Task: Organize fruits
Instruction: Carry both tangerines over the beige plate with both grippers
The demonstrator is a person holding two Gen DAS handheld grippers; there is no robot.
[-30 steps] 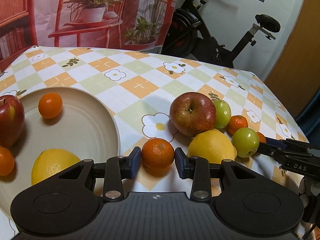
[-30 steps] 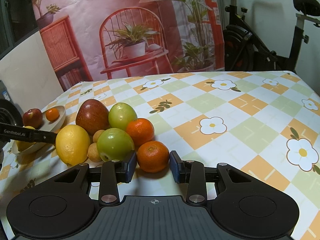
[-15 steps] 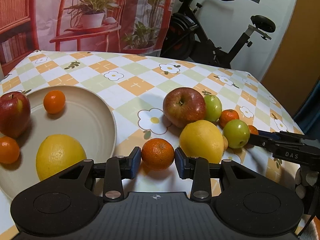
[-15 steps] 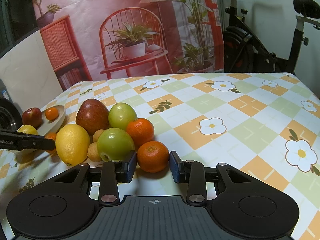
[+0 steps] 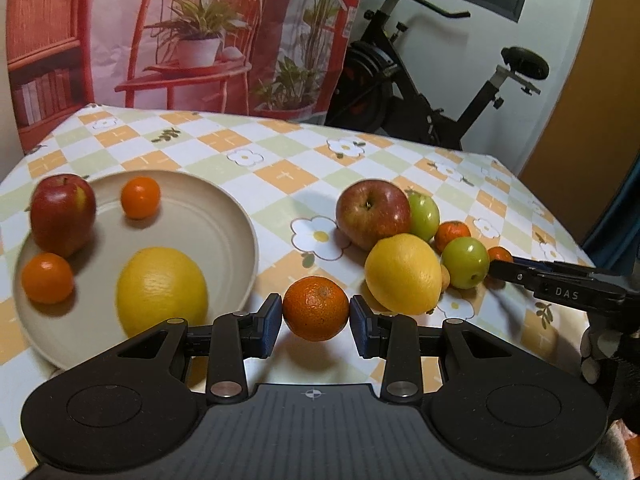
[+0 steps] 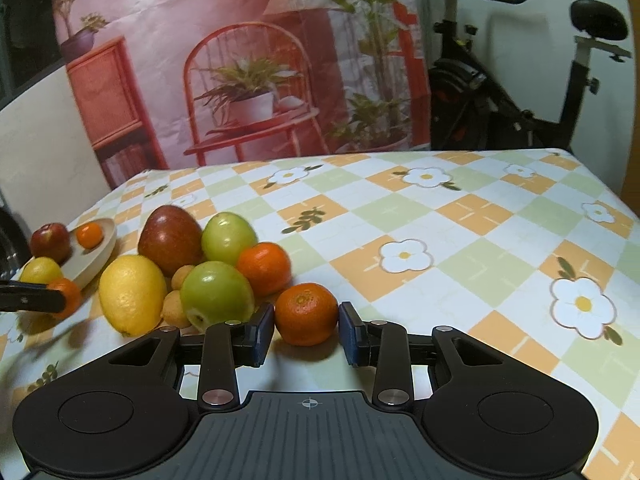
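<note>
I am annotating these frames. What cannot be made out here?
- Left wrist view: the lemon hides most of a small yellow fruit.
- Left wrist view: the right gripper covers most of the rightmost tangerine.
- Right wrist view: pad contact with the rightmost tangerine is unclear.

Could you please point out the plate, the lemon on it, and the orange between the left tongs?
plate (image 5: pixel 244 236), left wrist view, bare right rim.
lemon (image 5: pixel 162 290), left wrist view, middle.
orange (image 5: pixel 316 308), left wrist view, centre.

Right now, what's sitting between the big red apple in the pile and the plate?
Nothing but bare checked tablecloth with a printed flower; the left wrist view shows that gap between the apple and the plate.
</note>
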